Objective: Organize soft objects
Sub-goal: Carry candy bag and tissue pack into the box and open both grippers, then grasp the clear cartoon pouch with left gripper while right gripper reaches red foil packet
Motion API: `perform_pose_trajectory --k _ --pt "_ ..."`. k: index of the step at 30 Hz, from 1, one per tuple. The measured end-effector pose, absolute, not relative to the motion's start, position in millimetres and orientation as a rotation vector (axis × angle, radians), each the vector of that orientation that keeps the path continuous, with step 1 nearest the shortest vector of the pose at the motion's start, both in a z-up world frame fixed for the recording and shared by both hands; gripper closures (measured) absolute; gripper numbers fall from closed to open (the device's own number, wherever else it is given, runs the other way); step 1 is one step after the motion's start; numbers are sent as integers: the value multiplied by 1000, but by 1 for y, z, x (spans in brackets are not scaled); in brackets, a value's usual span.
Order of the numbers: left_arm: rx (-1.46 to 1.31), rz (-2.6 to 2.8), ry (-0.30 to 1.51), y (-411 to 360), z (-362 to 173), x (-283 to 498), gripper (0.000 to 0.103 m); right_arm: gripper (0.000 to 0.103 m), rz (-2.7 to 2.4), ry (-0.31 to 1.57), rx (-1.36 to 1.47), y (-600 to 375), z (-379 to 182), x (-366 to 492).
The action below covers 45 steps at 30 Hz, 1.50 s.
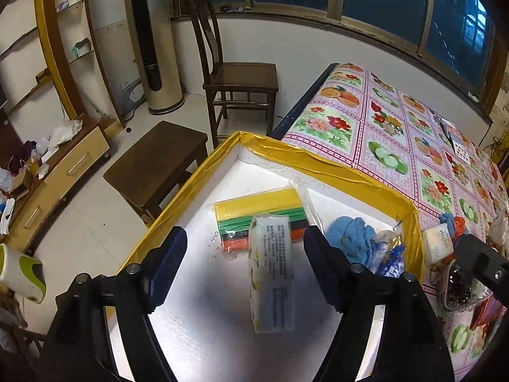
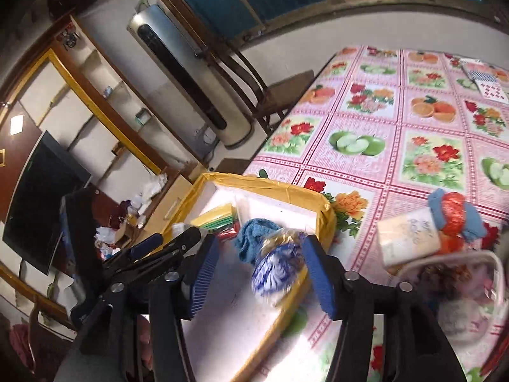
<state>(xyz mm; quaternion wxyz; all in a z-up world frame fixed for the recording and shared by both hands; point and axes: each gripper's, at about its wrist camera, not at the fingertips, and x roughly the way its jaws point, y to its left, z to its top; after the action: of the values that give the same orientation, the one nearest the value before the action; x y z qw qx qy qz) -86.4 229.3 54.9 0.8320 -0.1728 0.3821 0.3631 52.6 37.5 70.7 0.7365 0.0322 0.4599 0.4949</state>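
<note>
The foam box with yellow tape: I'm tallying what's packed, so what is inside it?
Inside the foam box: a pack of coloured sheets, a tissue packet overlapping it, a blue cloth and a blue-white bag. Anything beneath them is hidden.

The white bar [image 1: 438, 242] lying on the table near the yellow-edged box [image 1: 350, 167] carries a script word that looks like "Hotel". On the white floor of this box there are handwritten digits [image 1: 216, 244], maybe "140". The tissue pack [image 1: 272, 273] has small printed lines, too fine to read.

Wooden chair [image 1: 237, 79] beside dark windows [image 1: 381, 3]
</note>
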Motion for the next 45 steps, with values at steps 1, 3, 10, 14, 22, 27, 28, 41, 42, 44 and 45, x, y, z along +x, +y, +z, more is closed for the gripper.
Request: perform_pose_trajectory --k 1,3,10,14,22,27,28,41,42,44,45 --pt "-360 767 787 223 61 -91 27 38 1087 987 76 25 76 48" --pt "-348 757 742 209 70 -97 25 36 1083 949 98 -4 83 41" --pt "-270 644 650 142 91 -106 21 34 1029 919 153 -93 83 30" --pt "-254 565 641 105 91 -96 21 32 985 921 201 -140 76 30" --pt "-215 453 704 57 82 -63 21 30 903 955 324 -204 57 42" --pt "-154 412 732 34 72 -43 21 29 861 981 381 -230 45 54" --pt "-135 398 737 29 69 -41 21 27 860 982 385 -234 43 55" --pt "177 363 737 -28 40 -9 21 27 891 1020 482 -235 31 70" --pt "205 361 739 -33 36 -7 21 27 888 1024 491 -238 30 72" --pt "252 335 736 -44 31 -5 21 27 880 1030 507 -244 26 74" --pt "282 327 728 -50 29 -5 21 27 876 1031 511 -247 25 76"
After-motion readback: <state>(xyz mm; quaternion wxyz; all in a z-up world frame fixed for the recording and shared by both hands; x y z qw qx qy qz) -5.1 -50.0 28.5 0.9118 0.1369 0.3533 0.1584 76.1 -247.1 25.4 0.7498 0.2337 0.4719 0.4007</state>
